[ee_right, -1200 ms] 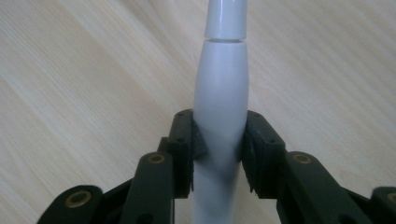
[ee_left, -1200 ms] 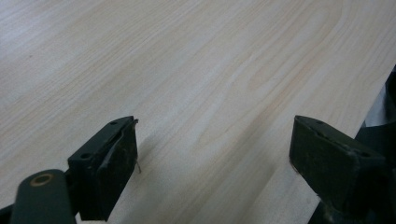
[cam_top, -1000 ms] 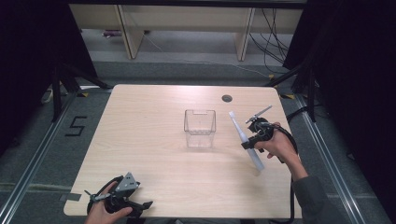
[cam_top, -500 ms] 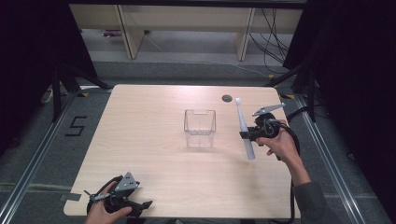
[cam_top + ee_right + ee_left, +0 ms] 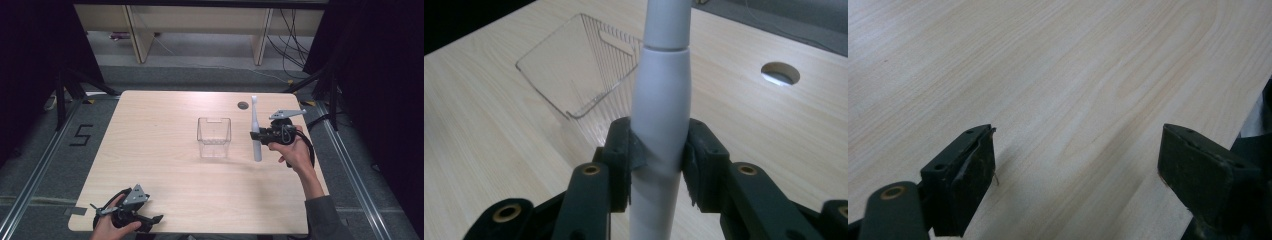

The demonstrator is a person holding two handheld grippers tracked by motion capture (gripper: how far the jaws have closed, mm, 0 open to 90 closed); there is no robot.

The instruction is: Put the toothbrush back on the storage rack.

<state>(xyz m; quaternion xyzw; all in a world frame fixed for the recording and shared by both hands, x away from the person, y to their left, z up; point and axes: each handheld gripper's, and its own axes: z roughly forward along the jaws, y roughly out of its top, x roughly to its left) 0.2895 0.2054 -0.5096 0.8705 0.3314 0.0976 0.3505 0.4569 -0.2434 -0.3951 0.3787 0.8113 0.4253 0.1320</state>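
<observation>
Right gripper (image 5: 256, 135), fingers clamped on a white electric toothbrush (image 5: 255, 131), holds it centre-right beside the clear bin (image 5: 214, 137), not yet inside; left gripper (image 5: 150, 222) idles open, lower left.

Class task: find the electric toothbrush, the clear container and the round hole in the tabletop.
electric toothbrush (image 5: 255, 136): high view, on its white handle.
clear container (image 5: 214, 146): high view, on its front wall.
round hole (image 5: 780, 73): right gripper view, on its opening.

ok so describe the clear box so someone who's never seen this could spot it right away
On the light wooden table, look near the middle, just left of the right gripper and the white electric toothbrush it grips. The clear box stands there open-topped. It is the see-through thing on the table, with ribbed walls.
</observation>
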